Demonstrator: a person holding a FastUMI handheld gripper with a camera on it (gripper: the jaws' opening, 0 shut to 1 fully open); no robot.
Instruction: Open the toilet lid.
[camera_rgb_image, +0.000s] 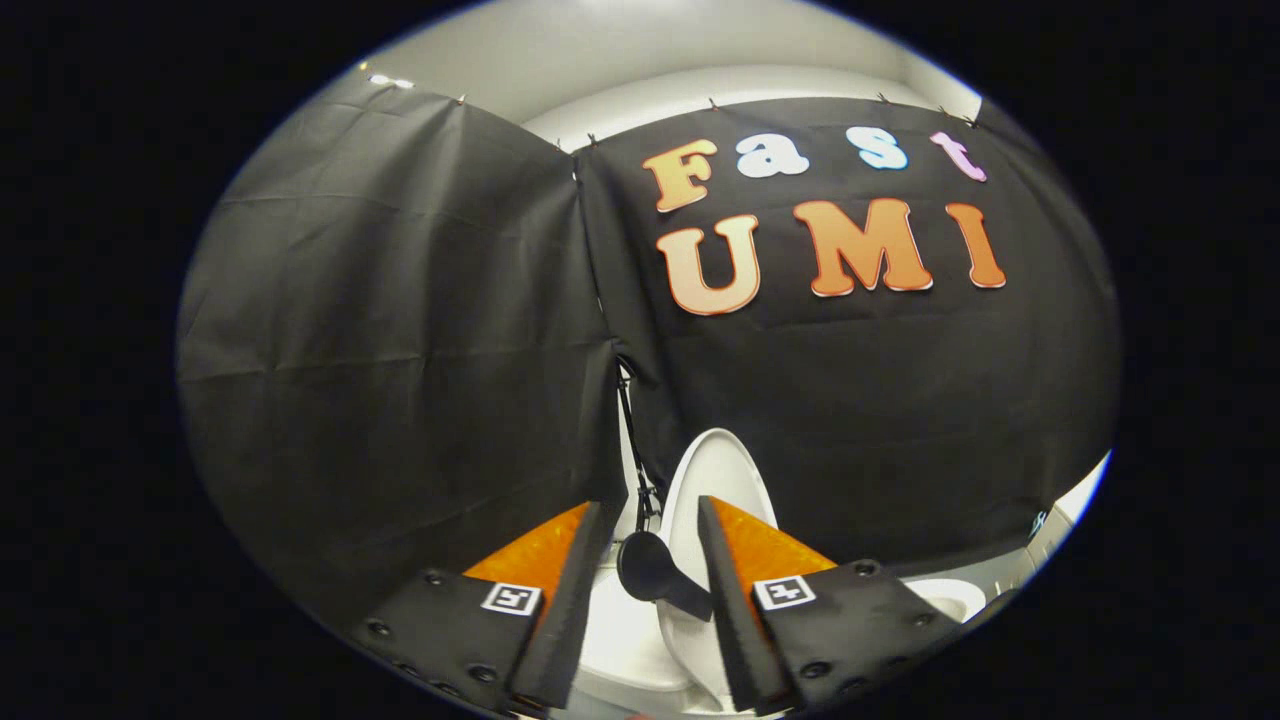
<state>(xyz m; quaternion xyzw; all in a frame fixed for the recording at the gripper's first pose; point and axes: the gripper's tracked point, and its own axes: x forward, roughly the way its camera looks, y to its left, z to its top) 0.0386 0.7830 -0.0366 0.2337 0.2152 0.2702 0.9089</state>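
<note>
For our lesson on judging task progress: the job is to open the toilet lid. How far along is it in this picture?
Done: the white toilet lid stands raised, upright against the black cloth wall, above the toilet rim.
In hand: the gripper sits open just before the lid; its fingers touch nothing. A black scoop-shaped part lies between them.
Left: seemingly only pulling the gripper away.

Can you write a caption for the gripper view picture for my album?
The gripper, jaws open, faces an upright white toilet lid with a black handle between them.
</note>
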